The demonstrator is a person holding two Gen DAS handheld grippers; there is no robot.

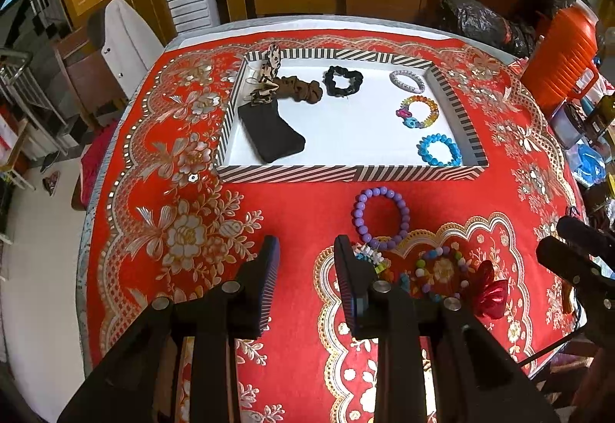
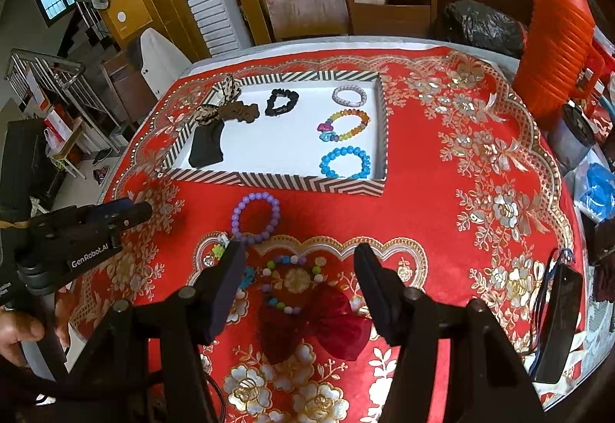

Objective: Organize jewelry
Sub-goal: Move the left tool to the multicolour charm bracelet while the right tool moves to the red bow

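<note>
A round table under a red floral cloth (image 1: 307, 200) carries a striped tray (image 1: 346, 173) toward its far edge. Inside the tray, along its right wall, lie a white bracelet (image 1: 408, 81), an amber bracelet (image 1: 419, 111) and a blue bracelet (image 1: 440, 150), the blue one in the near right corner. A black scrunchie (image 1: 343, 80) and a brown scrunchie (image 1: 300, 89) sit near the far wall, and a dark pouch (image 1: 271, 132) lies by the left wall.

On the cloth just in front of the tray's near wall rests a purple bracelet (image 2: 255, 217). Nearer the table's front edge lie a pastel bead bracelet (image 2: 286, 280), touching a red bow (image 2: 326, 327), and a small white-and-green beaded piece (image 1: 371, 255).

The left gripper (image 1: 306, 253) hovers with its jaws parted and nothing between them; the purple bracelet lies ahead and to the right of its right finger (image 1: 346, 269). The right gripper (image 2: 300, 261) is spread wide and holds nothing; the pastel bracelet and the bow lie between its jaws, below them on the cloth, and the purple bracelet sits just beyond its left finger (image 2: 230, 269).
</note>
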